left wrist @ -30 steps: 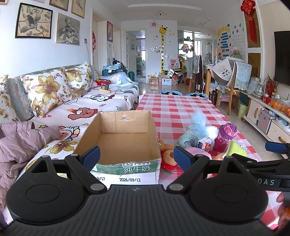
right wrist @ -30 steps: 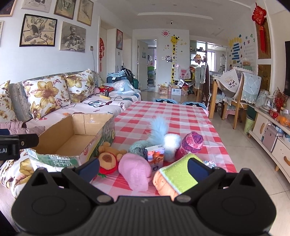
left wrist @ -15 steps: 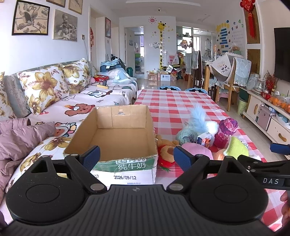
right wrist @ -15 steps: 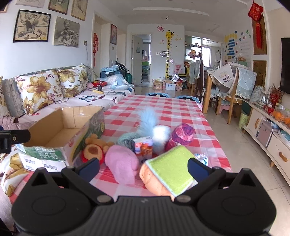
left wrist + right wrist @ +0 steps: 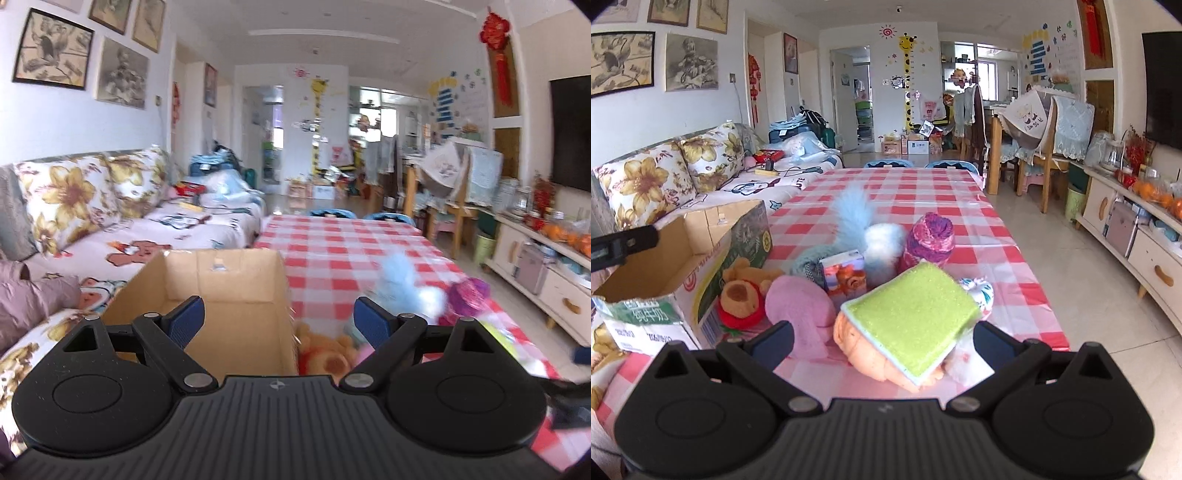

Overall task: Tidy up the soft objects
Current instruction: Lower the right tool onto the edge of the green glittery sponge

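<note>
An open, empty cardboard box [image 5: 221, 295] [image 5: 676, 273] sits at the table's near left. Beside it lies a heap of soft things: a bear plush [image 5: 742, 291] [image 5: 325, 354], a pink plush [image 5: 801, 310], a green sponge [image 5: 912, 317] on a peach plush [image 5: 871, 350], a tissue pack [image 5: 844, 275], a pale blue fluffy toy [image 5: 860, 225] [image 5: 402, 284] and a purple knit ball [image 5: 932, 238] [image 5: 467, 295]. My left gripper [image 5: 279, 323] is open and empty above the box's near right edge. My right gripper [image 5: 882, 341] is open and empty, with the sponge and peach plush between its fingers.
The table has a red-checked cloth [image 5: 905, 184]. A sofa [image 5: 110, 229] with floral cushions runs along the left. Chairs [image 5: 1034, 147] and a low cabinet [image 5: 1137, 236] stand to the right. The left gripper's body [image 5: 620, 245] shows at the right wrist view's left edge.
Both grippers have moved forward and lower. The left one now hangs over the box's near right edge; the right one has closed in on the sponge and peach plush. Both stay open.
</note>
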Demonstrator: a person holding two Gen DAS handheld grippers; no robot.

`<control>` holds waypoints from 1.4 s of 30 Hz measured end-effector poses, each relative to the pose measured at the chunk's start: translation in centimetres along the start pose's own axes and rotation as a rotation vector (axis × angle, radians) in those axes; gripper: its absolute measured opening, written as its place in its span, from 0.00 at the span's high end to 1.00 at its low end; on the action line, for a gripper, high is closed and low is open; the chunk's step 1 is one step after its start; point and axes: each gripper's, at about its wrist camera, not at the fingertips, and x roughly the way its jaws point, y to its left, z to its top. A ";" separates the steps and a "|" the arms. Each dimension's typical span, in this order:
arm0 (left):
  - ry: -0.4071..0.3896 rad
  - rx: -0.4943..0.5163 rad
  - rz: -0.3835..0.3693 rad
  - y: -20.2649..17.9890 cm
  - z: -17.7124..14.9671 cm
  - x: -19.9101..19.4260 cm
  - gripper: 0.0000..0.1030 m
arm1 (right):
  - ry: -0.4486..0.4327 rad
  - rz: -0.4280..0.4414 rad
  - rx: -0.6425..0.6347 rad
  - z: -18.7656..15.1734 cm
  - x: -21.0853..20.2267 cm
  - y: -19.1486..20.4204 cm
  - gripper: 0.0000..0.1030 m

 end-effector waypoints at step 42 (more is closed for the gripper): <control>-0.062 0.138 -0.121 -1.0 0.6 -13.0 0.00 | 0.169 0.073 0.446 1.9 9.3 -7.6 0.00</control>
